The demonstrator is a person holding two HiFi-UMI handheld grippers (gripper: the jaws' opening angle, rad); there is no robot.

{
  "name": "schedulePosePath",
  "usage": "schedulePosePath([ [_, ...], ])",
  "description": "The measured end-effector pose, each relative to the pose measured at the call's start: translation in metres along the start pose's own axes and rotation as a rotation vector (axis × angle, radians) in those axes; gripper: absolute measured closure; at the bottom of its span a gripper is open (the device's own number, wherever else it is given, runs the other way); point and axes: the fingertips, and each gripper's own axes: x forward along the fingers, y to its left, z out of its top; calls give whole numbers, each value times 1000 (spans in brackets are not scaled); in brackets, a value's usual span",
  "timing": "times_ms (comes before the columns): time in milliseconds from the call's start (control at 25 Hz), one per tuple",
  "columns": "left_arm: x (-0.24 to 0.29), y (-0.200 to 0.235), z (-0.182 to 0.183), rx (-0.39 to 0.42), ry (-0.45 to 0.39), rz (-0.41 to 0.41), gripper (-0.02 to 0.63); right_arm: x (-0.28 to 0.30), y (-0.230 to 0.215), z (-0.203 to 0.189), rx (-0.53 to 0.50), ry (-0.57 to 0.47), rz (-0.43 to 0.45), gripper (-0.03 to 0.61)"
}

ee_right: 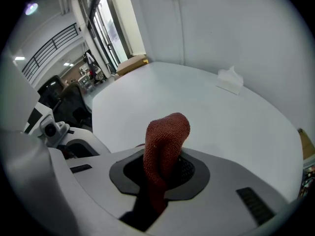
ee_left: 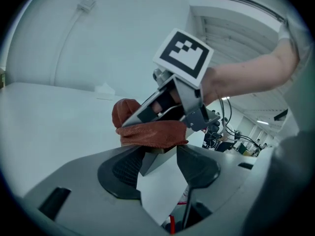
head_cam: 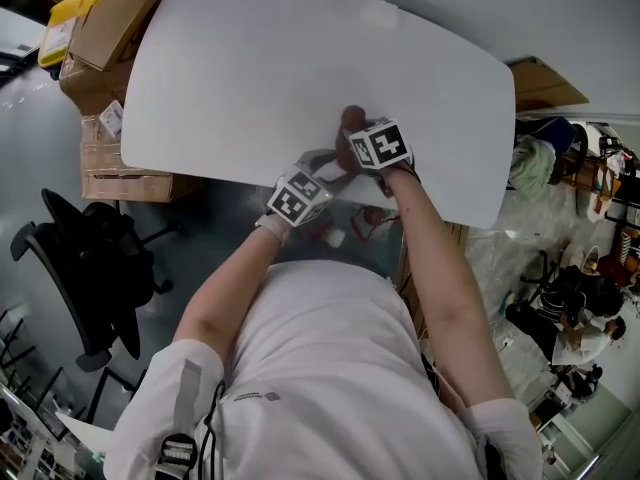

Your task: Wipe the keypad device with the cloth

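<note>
My right gripper (ee_right: 160,173) is shut on a rust-red knitted cloth (ee_right: 167,132), which sticks up in a fold from between its jaws. In the left gripper view, the cloth (ee_left: 147,132) is pressed down on top of a small grey block, the keypad device (ee_left: 150,167). My left gripper (ee_left: 160,156) is shut on that device. Its keys are hidden under the cloth. The right gripper (ee_left: 162,112) comes down on it from above. In the head view both grippers meet over the near edge of the white table (head_cam: 250,78), left gripper (head_cam: 322,166) beside right gripper (head_cam: 350,136).
A white tissue packet (ee_right: 229,80) lies far back on the table. Cardboard boxes (head_cam: 105,38) are stacked at the table's left and a black office chair (head_cam: 85,258) stands nearer. Another flattened box (head_cam: 540,83) and clutter lie to the right.
</note>
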Motion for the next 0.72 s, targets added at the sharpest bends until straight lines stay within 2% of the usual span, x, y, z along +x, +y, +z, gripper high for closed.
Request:
schedulePosePath([
  [240, 3, 1, -6, -12, 2, 7, 405, 15, -7, 0, 49, 67, 46, 502],
  [520, 6, 0, -5, -5, 17, -29, 397, 26, -14, 0, 94, 122, 105, 503],
  [720, 4, -1, -4, -13, 14, -30, 396, 32, -19, 1, 87, 124, 134, 502],
])
